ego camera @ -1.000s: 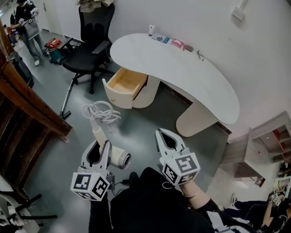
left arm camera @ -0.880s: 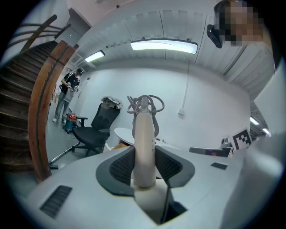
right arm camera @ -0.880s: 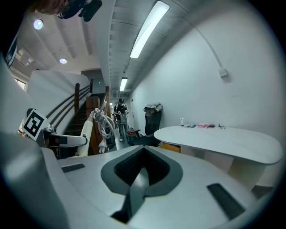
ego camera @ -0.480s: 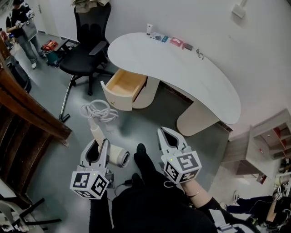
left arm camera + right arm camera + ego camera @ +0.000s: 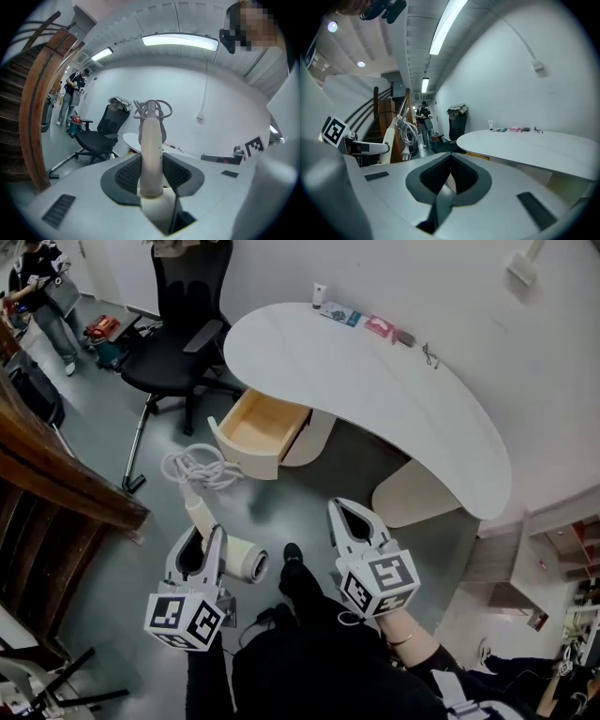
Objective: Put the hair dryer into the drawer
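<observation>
Hair dryer [image 5: 246,562] — smooth cream plastic, rounded barrel. We see its handle clamped in the left gripper [image 5: 204,542], with the coiled white cord [image 5: 202,468] bunched at the handle's end, apart from the open wooden drawer [image 5: 262,423] under the curved white desk [image 5: 375,381]. Right gripper [image 5: 345,514] — jaws together, empty.

Seen from above, the person holds both grippers low in front of the body, side by side and apart, both pointing forward. The left gripper [image 5: 206,538] has its jaws clamped on the handle of the hair dryer [image 5: 242,564]. The right gripper [image 5: 338,512] has its jaws pressed together with nothing between them, and a bare wrist [image 5: 399,639] shows behind it.
</observation>
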The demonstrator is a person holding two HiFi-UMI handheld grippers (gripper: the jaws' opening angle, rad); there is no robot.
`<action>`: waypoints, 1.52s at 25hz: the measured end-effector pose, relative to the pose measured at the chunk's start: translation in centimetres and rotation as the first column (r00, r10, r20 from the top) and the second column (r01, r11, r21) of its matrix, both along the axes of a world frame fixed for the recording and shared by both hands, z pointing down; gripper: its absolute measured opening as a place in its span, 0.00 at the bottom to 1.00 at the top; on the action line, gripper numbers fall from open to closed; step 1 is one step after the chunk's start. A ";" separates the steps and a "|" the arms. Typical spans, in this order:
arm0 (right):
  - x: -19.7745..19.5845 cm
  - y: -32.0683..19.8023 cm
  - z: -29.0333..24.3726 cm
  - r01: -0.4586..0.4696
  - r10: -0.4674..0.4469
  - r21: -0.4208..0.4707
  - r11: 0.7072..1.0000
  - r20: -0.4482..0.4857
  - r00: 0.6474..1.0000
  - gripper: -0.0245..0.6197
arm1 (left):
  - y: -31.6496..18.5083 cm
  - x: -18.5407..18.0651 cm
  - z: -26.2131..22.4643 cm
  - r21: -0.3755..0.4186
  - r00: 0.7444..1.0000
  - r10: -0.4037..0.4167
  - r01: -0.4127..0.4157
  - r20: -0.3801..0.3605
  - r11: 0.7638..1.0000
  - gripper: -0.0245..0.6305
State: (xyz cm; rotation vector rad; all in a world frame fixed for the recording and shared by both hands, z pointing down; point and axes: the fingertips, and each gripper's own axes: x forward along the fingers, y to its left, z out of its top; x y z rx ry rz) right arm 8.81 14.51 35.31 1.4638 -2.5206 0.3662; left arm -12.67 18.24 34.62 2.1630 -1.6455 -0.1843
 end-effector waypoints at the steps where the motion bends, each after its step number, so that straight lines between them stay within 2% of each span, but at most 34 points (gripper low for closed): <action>1: 0.1 -1.0 0.1 0.002 -0.002 -0.001 1.000 0.000 1.000 0.04 | -0.8 0.0 0.1 -0.003 1.000 -0.004 0.004 0.000 1.000 0.27; 12: 0.7 -11.3 0.3 0.021 -0.021 -0.022 1.000 -0.019 1.000 0.04 | -9.3 -1.8 0.5 -0.039 0.997 -0.067 0.068 0.044 0.997 0.27; 20: 2.3 -17.3 0.7 0.019 -0.020 -0.038 0.999 -0.014 1.000 0.04 | -14.2 -2.3 1.7 -0.090 0.996 -0.071 0.076 0.052 0.993 0.27; 30: 4.3 -20.4 0.8 -0.020 0.020 -0.058 0.998 0.002 1.000 0.04 | -18.1 -1.9 3.0 -0.212 0.985 0.084 -0.052 0.149 0.976 0.27; 34: 4.8 -20.7 1.3 -0.053 0.054 -0.065 0.996 0.017 0.998 0.04 | -19.5 -1.9 3.9 -0.258 0.968 0.172 -0.122 0.182 0.958 0.27; 38: 5.5 -21.7 1.2 -0.097 0.099 -0.069 0.993 0.016 0.995 0.04 | -21.2 -1.7 5.1 -0.306 0.939 0.276 -0.207 0.204 0.929 0.27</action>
